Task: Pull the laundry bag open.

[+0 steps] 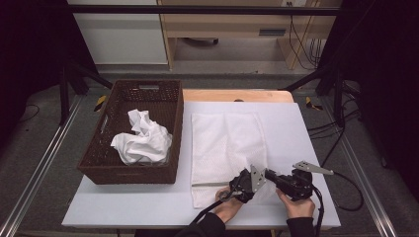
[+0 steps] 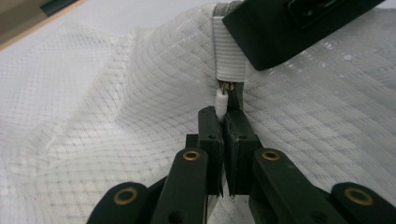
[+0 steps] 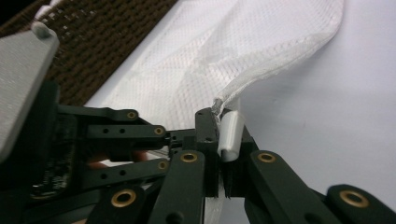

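Mesh bag [image 1: 225,148]: your left gripper [image 2: 223,122] pinches the zipper pull, right gripper [image 3: 219,135] clamps the zipper end (both closed); next, draw them apart.

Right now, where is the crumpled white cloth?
In the high view, the crumpled white cloth sits inside the brown basket at the table's left, beside the flat mesh bag.
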{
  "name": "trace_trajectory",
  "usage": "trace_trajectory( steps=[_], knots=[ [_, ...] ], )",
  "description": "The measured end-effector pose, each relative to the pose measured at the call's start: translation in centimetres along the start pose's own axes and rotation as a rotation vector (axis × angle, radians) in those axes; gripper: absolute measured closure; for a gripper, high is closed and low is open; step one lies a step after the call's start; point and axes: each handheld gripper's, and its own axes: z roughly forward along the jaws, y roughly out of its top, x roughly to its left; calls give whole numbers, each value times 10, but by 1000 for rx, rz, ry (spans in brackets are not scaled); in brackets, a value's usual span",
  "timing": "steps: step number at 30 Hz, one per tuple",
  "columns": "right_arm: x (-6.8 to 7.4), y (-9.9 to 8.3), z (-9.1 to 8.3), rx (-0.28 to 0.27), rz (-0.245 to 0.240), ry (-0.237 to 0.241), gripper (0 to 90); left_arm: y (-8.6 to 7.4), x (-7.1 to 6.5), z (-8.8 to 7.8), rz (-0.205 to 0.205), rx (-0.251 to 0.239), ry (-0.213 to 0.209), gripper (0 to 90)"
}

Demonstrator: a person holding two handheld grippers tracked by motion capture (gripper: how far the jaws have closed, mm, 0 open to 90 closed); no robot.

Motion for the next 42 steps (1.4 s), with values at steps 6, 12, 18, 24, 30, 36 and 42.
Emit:
trace_trajectory(
  steps=[6,12,18,24,30,36,42],
  knots=[
    [-1,-2,3,19,-20,-46,872,-1,-2,-3,8,26,-1,858],
    [1,-2,2,25,-8,-21,873,-6,1,-7,-9,-5,-15,853],
    [2,-2,2,20,2,2,875,-5,0,-6,-5,-30,-4,794],
    [3,-2,3,29,3,8,875,-1,-1,-1,2,-33,0,716],
    [3,-2,4,36,6,13,875,1,0,3,-1,-16,3,735],
    [2,-2,5,40,9,9,876,2,0,4,-7,2,-4,822],
    [-1,-2,3,45,-6,-8,875,0,1,1,-12,7,-8,853]
  ],
)
